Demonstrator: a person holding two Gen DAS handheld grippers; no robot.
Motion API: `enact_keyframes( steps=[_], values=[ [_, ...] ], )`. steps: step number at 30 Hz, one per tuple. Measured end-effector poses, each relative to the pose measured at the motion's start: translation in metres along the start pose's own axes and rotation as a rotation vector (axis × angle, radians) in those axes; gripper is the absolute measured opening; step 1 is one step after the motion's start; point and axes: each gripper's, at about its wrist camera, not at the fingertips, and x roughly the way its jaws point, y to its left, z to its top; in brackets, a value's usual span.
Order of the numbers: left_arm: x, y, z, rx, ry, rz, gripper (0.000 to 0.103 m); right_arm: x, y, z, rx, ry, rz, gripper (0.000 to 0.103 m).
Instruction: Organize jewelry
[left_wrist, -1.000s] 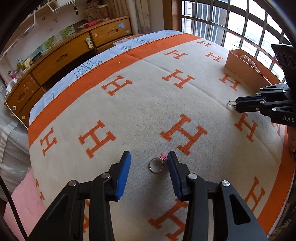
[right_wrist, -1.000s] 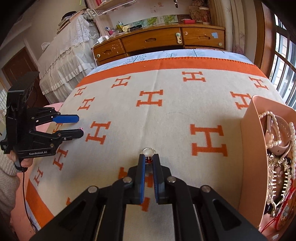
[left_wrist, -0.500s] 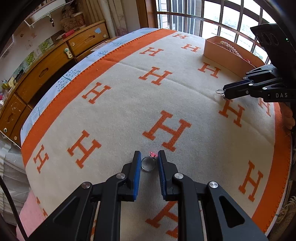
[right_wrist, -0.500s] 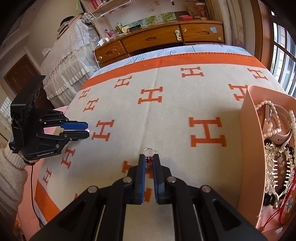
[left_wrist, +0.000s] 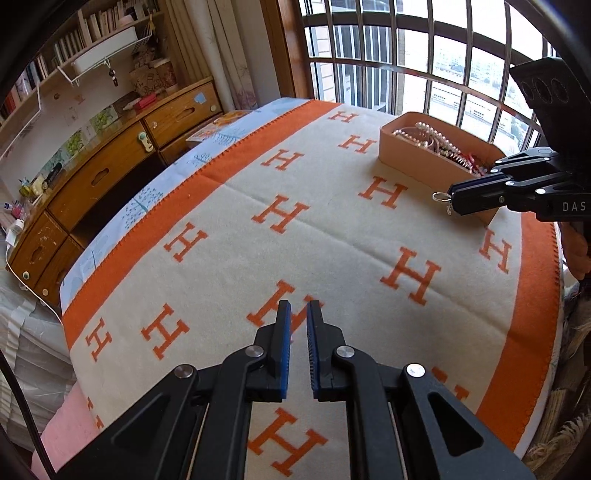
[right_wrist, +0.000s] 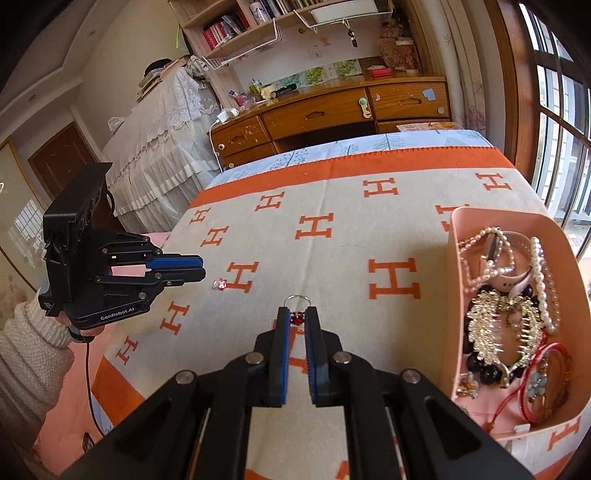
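right claw (right_wrist: 296, 320) gripping ring (right_wrist: 296, 307), beside tray (right_wrist: 451, 317)

Lower half of red-stone ring (right_wrist: 296, 312) hidden between right hand-held gripper (right_wrist: 296, 315) fingers.

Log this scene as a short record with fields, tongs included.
surface: orange-and-cream H-pattern blanket
left tongs: close together, nothing visible between them
right tongs: clamped on red-stone ring, its loop sticking out past the tips
loose item: pink-stone ring on the blanket, just beyond the left tongs
container: pink tray to the right, holding pearl strands, bracelets and a gold hair comb
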Motion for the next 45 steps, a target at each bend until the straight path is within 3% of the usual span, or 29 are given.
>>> enact_keyframes(
  steps=[4,6,8,10,14,18,25,37,42,44,45],
  values=[
    [-0.016,-0.024,0.023,0.056,-0.042,-0.011,0.007,-0.032,-0.017,-0.003,0.021,-0.051,-0.019,0.008],
    [-0.012,-0.029,0.03,0.066,-0.009,-0.01,0.015,-0.044,-0.027,-0.006,0.037,-0.067,-0.026,0.008],
    [-0.005,-0.03,0.031,0.059,0.03,0.03,0.044,-0.054,-0.035,-0.008,0.049,-0.078,-0.03,0.008],
    [0.001,-0.027,0.026,0.023,0.062,0.095,0.051,-0.06,-0.041,-0.011,0.06,-0.086,-0.023,0.008],
    [0.009,-0.013,0.008,-0.157,0.119,0.152,0.051,-0.066,-0.047,-0.017,0.075,-0.096,0.012,0.008],
    [0.023,-0.007,-0.018,-0.379,0.206,0.147,0.05,-0.061,-0.048,-0.017,0.078,-0.092,0.056,0.008],
    [0.044,0.005,-0.032,-0.614,0.211,0.092,0.049,-0.053,-0.047,-0.019,0.071,-0.077,0.097,0.008],
    [0.063,0.011,-0.013,-0.646,0.162,0.155,0.049,-0.049,-0.057,-0.023,0.09,-0.076,0.098,0.008],
    [0.064,0.016,-0.013,-0.655,0.15,0.204,0.032,-0.044,-0.055,-0.023,0.089,-0.069,0.101,0.008],
    [0.063,0.022,-0.016,-0.678,0.144,0.218,0.017,-0.044,-0.055,-0.023,0.088,-0.068,0.101,0.008],
    [0.062,0.023,-0.017,-0.688,0.141,0.218,0.014,-0.044,-0.055,-0.023,0.089,-0.068,0.101,0.008]
  ],
)
